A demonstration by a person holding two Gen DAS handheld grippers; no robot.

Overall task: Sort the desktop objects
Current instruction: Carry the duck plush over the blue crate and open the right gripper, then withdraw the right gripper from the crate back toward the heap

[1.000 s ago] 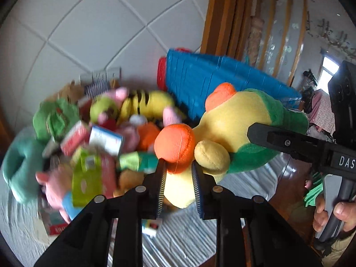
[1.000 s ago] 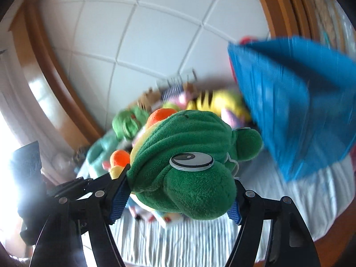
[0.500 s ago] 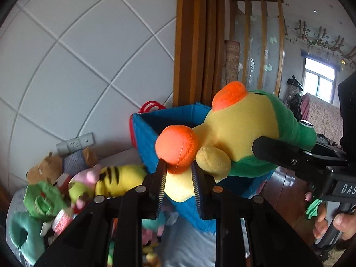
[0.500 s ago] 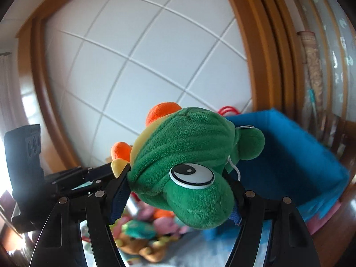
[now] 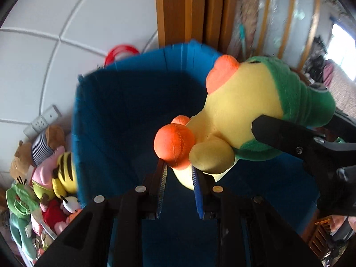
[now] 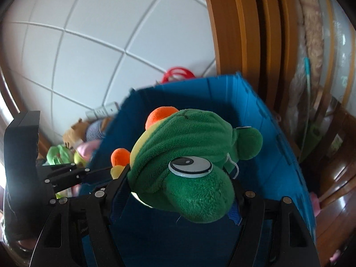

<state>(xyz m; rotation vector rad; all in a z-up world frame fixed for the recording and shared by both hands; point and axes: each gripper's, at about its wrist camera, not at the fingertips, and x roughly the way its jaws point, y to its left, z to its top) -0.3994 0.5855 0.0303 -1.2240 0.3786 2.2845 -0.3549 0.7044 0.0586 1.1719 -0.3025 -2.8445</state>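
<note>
Both hand-held grippers carry one plush frog [image 5: 244, 109] over the open blue bin [image 5: 124, 115]. The left hand-held gripper [image 5: 179, 173] pinches its foot, and the right hand-held gripper [image 6: 178, 191] squeezes its green head. A second ago it hung over the toy pile [image 5: 44, 178]. Next, both should let go together.

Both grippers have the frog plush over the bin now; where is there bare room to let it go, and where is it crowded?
Free: the inside of the blue bin, with bare dark floor between its walls and nothing seen lying there, right under the frog plush. Crowded: the heap of plush toys outside the bin's wall, below the wall sockets. The left gripper and right gripper both clamp the plush.
</note>
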